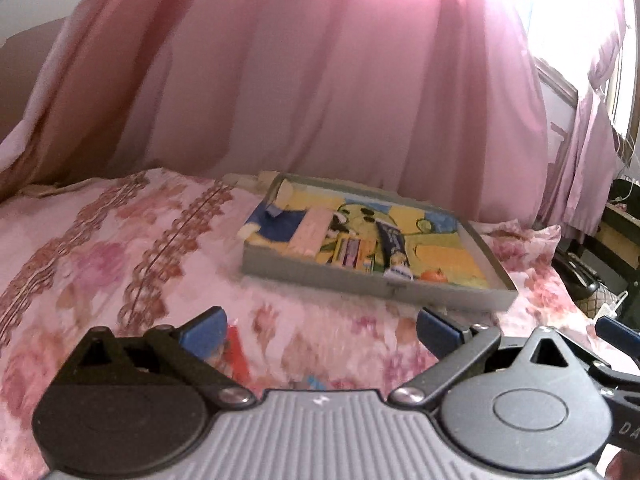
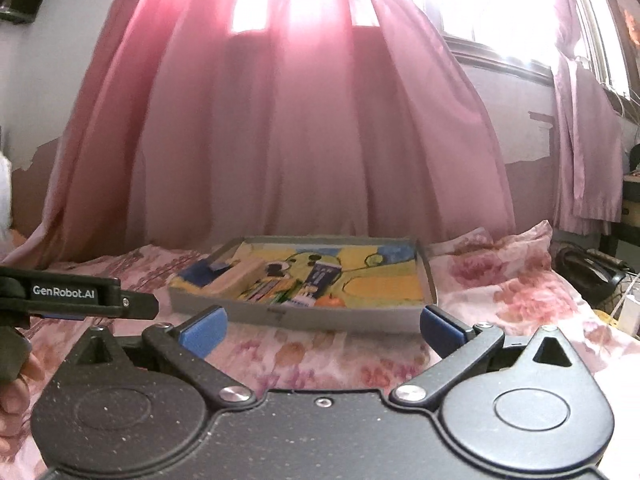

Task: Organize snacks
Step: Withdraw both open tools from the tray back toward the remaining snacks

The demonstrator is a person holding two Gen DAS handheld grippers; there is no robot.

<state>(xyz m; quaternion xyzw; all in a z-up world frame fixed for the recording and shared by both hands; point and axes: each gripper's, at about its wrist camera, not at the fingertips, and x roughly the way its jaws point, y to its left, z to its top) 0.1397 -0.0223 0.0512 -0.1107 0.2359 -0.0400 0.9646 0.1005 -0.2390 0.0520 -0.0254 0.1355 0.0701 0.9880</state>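
Observation:
A shallow grey tray [image 1: 360, 286] with a yellow and blue cartoon bottom lies on the flowered bedspread, ahead of both grippers. In it lie a pale pink packet [image 1: 310, 234], a striped colourful packet [image 1: 352, 254], a dark blue packet [image 1: 394, 248] and a small orange thing [image 1: 434, 276]. The same tray [image 2: 340, 316] shows in the right wrist view with the dark blue packet [image 2: 320, 280]. My left gripper [image 1: 320, 330] is open and empty above the bedspread; a red packet [image 1: 236, 354] lies under its left finger. My right gripper [image 2: 322, 326] is open and empty just short of the tray.
Pink curtains [image 2: 300, 140] hang behind the bed and a bright window is at the upper right. The bedspread [image 1: 120, 248] spreads wide to the left. Past the bed's right edge stand dark objects and furniture [image 2: 592, 272]. The other gripper's finger [image 2: 80, 298] reaches in from the left.

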